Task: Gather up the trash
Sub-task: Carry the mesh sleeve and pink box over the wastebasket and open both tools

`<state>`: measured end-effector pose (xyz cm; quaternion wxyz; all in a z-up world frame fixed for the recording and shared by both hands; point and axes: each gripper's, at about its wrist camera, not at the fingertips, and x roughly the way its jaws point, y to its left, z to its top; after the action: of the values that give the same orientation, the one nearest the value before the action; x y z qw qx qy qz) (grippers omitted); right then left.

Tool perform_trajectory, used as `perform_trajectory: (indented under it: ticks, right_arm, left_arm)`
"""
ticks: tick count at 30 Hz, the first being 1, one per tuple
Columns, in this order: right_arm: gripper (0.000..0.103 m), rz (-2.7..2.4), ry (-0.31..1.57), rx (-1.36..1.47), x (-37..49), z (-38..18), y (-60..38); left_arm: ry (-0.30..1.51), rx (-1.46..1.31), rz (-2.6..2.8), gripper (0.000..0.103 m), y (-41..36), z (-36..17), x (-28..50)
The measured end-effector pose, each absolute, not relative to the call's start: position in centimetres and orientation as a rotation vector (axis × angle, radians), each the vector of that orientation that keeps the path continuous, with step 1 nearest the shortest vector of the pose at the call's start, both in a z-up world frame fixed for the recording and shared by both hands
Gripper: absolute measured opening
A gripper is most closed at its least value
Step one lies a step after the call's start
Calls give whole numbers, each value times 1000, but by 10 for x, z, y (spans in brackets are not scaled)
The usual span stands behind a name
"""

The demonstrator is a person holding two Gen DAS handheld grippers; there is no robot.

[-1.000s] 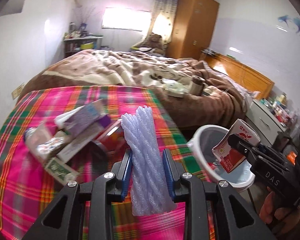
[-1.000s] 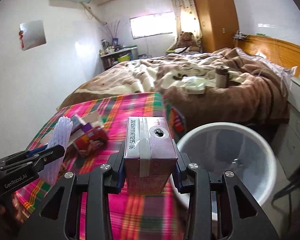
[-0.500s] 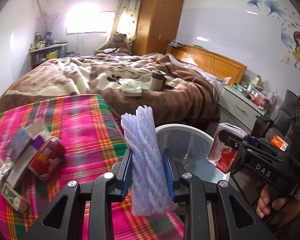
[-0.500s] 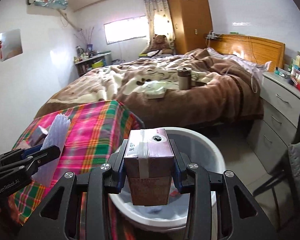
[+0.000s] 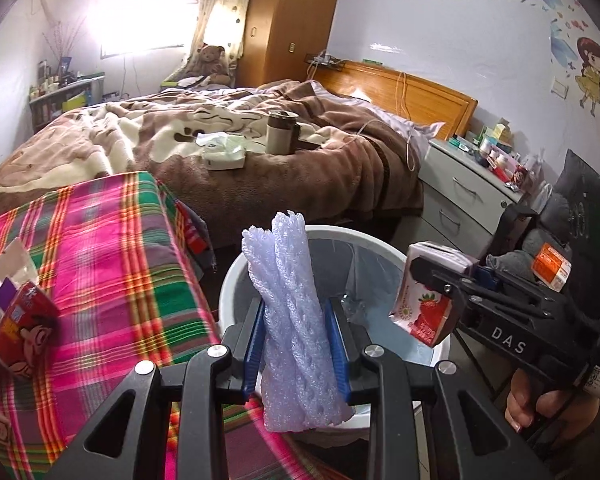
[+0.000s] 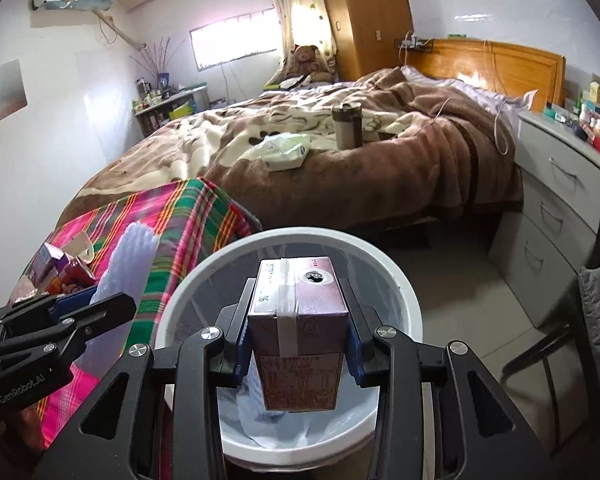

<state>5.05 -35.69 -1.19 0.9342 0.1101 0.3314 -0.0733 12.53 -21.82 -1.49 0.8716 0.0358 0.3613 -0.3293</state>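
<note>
Change: both hand-held grippers have swung away from the plaid surface toward the bin since a second ago; the bin now fills the lower middle of both views.
Left hand-held gripper (image 5: 296,344): clenched on a twisted roll of pale foam netting (image 5: 296,320), held upright, its lower end over the near edge of the bin.
Right hand-held gripper (image 6: 298,344): grasping a strawberry milk carton (image 6: 298,332) by its sides, straw-hole face up, directly above the bin opening.
Bin (image 6: 404,288): white, round, lined with a clear bag, standing on the floor just beside the surface.
Surface (image 5: 112,256): covered in pink and green plaid cloth; more cartons and wrappers (image 5: 16,320) lie at its left end.
Bed (image 5: 220,152): behind the bin, brown blanket, a mug (image 5: 280,132) and a tissue pack (image 5: 222,152) on it.
</note>
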Motion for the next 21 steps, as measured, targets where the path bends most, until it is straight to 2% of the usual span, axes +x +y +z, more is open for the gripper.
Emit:
perform_trajectory:
  ticks: [8,11,12,13,15,21]
  right_arm:
    - [39,-133,729,235,59,-24,-368]
    - [39,-162,748,238,59,-28,-370]
    - [41,-161,754,244,59,-28,-372]
    - [48,-164,759,250,59,-29,-373]
    - [60,-171,760,256,57,-30,-375]
    - [60,-192,739,280,53,-26,-378]
  left_arm:
    - [780,102,-702,31,-235,-24,130]
    - [799,114,-708,37,-241,-28,135]
    - [801,113,-704,38,-241,-30,136]
    - [805,109,-701,40,-240,-31,138]
    - [821,90,-709,49,-238,-33,140]
    - [802,76,-697,50,-227,-28,136]
